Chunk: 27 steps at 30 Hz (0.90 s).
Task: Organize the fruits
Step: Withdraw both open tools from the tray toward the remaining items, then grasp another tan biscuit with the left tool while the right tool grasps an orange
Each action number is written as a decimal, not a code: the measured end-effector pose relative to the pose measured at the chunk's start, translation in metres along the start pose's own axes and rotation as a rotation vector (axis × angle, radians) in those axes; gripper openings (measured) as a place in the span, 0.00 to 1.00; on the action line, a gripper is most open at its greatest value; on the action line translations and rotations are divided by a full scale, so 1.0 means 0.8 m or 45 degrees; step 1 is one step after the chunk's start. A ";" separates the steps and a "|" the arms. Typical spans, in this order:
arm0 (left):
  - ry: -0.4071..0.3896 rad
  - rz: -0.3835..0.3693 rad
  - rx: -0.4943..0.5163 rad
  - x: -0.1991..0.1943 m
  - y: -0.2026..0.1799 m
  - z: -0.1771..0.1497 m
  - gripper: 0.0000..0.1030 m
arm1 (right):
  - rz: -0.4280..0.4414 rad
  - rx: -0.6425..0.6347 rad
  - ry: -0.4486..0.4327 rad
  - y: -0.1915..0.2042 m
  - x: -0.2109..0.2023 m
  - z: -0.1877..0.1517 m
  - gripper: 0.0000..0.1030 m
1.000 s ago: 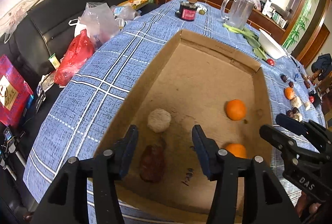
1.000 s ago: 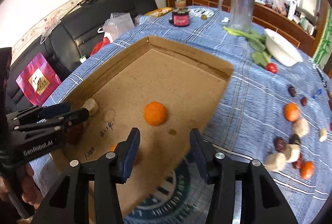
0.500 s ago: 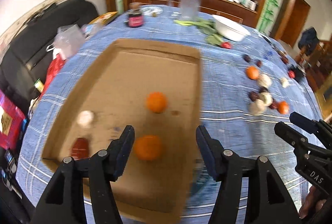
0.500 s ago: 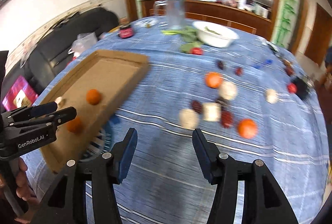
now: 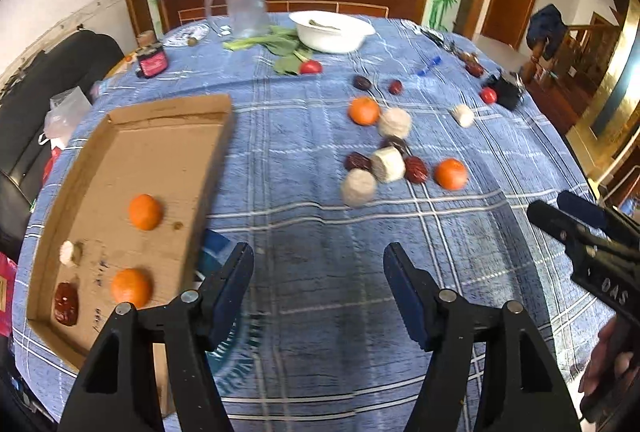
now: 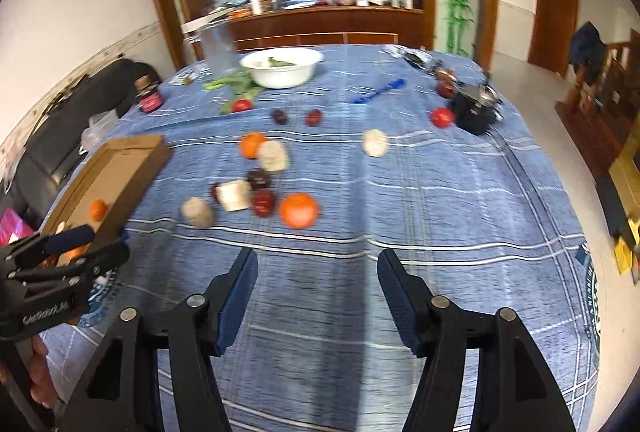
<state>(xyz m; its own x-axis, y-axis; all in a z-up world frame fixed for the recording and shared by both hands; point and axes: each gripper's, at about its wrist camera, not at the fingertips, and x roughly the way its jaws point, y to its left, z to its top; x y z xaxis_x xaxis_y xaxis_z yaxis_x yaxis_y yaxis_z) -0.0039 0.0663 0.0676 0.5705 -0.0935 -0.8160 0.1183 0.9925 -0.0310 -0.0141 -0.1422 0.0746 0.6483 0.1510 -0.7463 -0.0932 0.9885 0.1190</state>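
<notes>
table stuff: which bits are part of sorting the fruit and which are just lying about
Part of the job:
cardboard tray
oranges in the tray
loose oranges
dark red fruits
pale round pieces

Just lying about:
white bowl
glass jug
leafy greens
blue pen

A blue tablecloth (image 5: 320, 272) crossed by white plaid lines covers the table, with a plain brown cardboard tray (image 5: 176, 136) on it. Inside lie two orange tangerines (image 5: 145, 211), a dark red date (image 5: 66, 303) and an off-white piece (image 5: 67, 252). On the cloth sit more orange tangerines (image 6: 298, 210), dark red dates (image 6: 263, 202), cream-white chunks (image 6: 236, 194), a red tomato (image 6: 441, 117), green leaves (image 5: 280, 46) and a white bowl (image 6: 280, 66). The black grippers carry blue pads (image 5: 232, 284).
</notes>
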 end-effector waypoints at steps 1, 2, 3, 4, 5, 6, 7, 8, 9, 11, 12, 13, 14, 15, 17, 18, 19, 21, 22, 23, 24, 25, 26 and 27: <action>0.009 -0.001 0.003 0.002 -0.004 0.000 0.65 | 0.000 0.012 0.011 -0.008 0.005 0.001 0.65; 0.022 0.003 0.007 0.005 -0.007 -0.002 0.65 | 0.008 0.019 0.025 -0.015 0.011 0.002 0.65; 0.036 0.012 0.009 0.007 -0.009 -0.003 0.65 | 0.018 0.018 0.041 -0.018 0.019 0.004 0.65; 0.044 0.016 0.009 0.010 -0.009 -0.003 0.65 | 0.022 0.014 0.051 -0.019 0.024 0.005 0.65; 0.058 0.017 0.006 0.012 -0.009 -0.004 0.65 | 0.028 0.001 0.065 -0.018 0.032 0.007 0.65; 0.069 0.017 0.001 0.014 -0.009 -0.004 0.65 | 0.045 -0.024 0.085 -0.015 0.044 0.012 0.65; 0.076 0.020 -0.002 0.016 -0.009 -0.003 0.65 | 0.056 -0.039 0.094 -0.012 0.052 0.014 0.65; 0.085 0.027 -0.004 0.018 -0.009 -0.002 0.65 | 0.067 -0.062 0.105 -0.007 0.062 0.017 0.65; 0.089 0.030 -0.005 0.019 -0.009 -0.001 0.65 | 0.078 -0.090 0.117 -0.001 0.073 0.022 0.65; 0.099 0.040 -0.009 0.021 -0.007 0.002 0.65 | 0.099 -0.122 0.147 0.007 0.093 0.028 0.65; 0.106 0.040 -0.012 0.024 -0.007 0.004 0.65 | 0.110 -0.132 0.160 0.011 0.103 0.032 0.65; 0.114 0.039 -0.016 0.027 -0.007 0.006 0.65 | 0.134 -0.140 0.176 0.014 0.113 0.035 0.65; 0.124 0.036 -0.022 0.031 -0.007 0.009 0.65 | 0.138 -0.148 0.182 0.015 0.120 0.035 0.65; 0.135 0.032 -0.027 0.035 -0.008 0.012 0.65 | 0.132 -0.156 0.185 0.016 0.125 0.035 0.61; 0.146 0.026 -0.029 0.044 -0.011 0.018 0.65 | 0.152 -0.163 0.197 0.014 0.132 0.034 0.33; 0.154 0.025 -0.028 0.051 -0.014 0.023 0.65 | 0.175 -0.157 0.195 0.012 0.132 0.032 0.33; 0.162 0.022 -0.027 0.057 -0.015 0.026 0.65 | 0.163 -0.158 0.187 0.010 0.129 0.032 0.33; 0.184 0.005 -0.035 0.074 -0.019 0.034 0.65 | 0.171 -0.149 0.187 0.004 0.125 0.030 0.33; 0.198 -0.009 -0.051 0.084 -0.019 0.039 0.65 | 0.184 -0.131 0.190 0.000 0.122 0.029 0.33; 0.205 -0.023 -0.065 0.092 -0.020 0.043 0.65 | 0.191 -0.109 0.189 -0.006 0.117 0.027 0.33; 0.209 -0.028 -0.075 0.098 -0.020 0.046 0.64 | 0.192 -0.100 0.189 -0.009 0.114 0.027 0.33; 0.211 -0.033 -0.081 0.104 -0.021 0.049 0.64 | 0.190 -0.093 0.191 -0.012 0.112 0.026 0.33; 0.219 -0.037 -0.089 0.114 -0.022 0.051 0.57 | 0.186 -0.084 0.191 -0.015 0.110 0.025 0.33; 0.228 -0.050 -0.099 0.120 -0.022 0.052 0.46 | 0.183 -0.072 0.188 -0.019 0.105 0.023 0.33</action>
<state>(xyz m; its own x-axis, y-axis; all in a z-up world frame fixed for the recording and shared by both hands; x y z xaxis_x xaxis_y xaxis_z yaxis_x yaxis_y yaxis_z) 0.0825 0.0368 0.0140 0.4125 -0.1238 -0.9025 0.0708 0.9921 -0.1037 0.0558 -0.1445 0.0221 0.5082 0.2858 -0.8124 -0.2218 0.9549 0.1972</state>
